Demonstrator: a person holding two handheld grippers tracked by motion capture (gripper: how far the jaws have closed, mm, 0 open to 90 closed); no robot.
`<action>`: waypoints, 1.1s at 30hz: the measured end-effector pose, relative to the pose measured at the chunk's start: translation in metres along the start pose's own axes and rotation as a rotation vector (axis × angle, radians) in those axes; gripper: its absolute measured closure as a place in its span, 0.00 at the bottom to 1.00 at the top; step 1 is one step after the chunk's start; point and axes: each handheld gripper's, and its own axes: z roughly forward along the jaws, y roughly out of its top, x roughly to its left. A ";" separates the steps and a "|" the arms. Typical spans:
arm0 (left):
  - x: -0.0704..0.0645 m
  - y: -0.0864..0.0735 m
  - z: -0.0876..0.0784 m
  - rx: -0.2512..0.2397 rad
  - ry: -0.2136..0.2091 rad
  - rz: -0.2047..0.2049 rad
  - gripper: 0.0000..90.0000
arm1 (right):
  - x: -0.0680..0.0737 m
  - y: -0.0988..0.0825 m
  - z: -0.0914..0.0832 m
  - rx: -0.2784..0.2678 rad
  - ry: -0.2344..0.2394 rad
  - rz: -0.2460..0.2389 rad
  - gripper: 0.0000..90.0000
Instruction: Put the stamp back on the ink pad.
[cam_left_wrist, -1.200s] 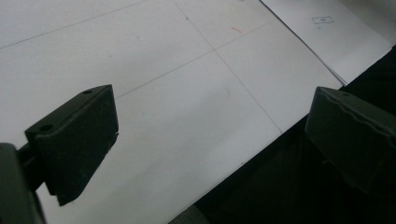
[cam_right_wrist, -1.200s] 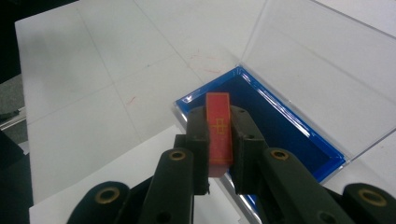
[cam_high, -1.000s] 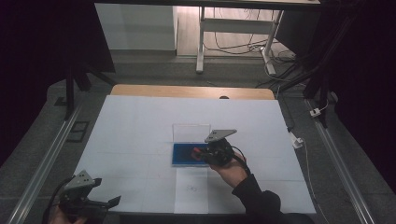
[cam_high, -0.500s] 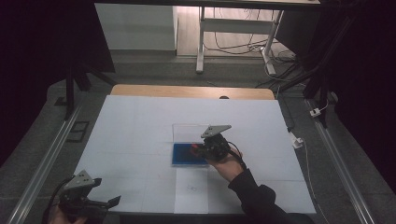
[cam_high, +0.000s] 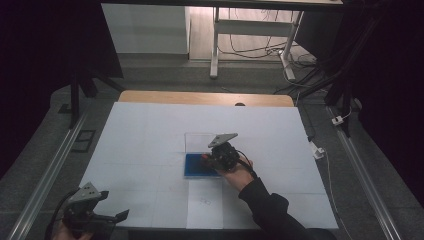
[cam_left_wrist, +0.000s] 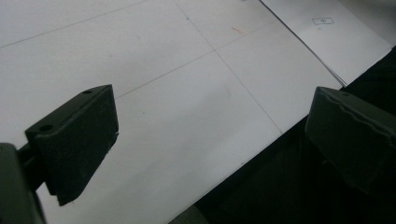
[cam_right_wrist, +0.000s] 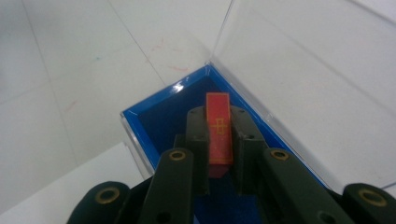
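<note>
A blue-lined box (cam_high: 199, 165) with a clear lid standing open (cam_high: 199, 140) sits in the middle of the white table (cam_high: 150, 135). My right gripper (cam_high: 212, 159) hovers over the box, shut on a thin red card (cam_right_wrist: 218, 128) with a gold mark, held above the blue lining (cam_right_wrist: 173, 116). The clear lid (cam_right_wrist: 303, 74) rises at the right of the right gripper view. My left gripper (cam_high: 107, 218) is at the table's near left edge, open with nothing between its fingers (cam_left_wrist: 74, 140).
A white paper sheet (cam_high: 205, 202) with a small printed mark lies at the table's front edge, and it appears again as the sheet (cam_left_wrist: 322, 32) in the left gripper view. Metal rails (cam_high: 45, 175) flank the table. A wooden strip (cam_high: 205, 98) runs along the far edge.
My right gripper has shifted slightly left over the blue box with the red card in it. The left gripper has stayed in place.
</note>
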 end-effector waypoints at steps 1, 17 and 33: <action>0.000 0.000 0.000 0.000 0.000 0.000 0.03 | 0.000 -0.001 0.002 0.007 -0.003 -0.006 0.89; 0.000 0.000 0.000 0.002 0.001 0.000 0.03 | -0.002 -0.004 0.011 0.030 -0.009 -0.014 0.89; 0.000 0.000 0.000 0.000 -0.001 0.001 0.03 | 0.001 0.002 0.003 -0.006 -0.003 -0.003 0.69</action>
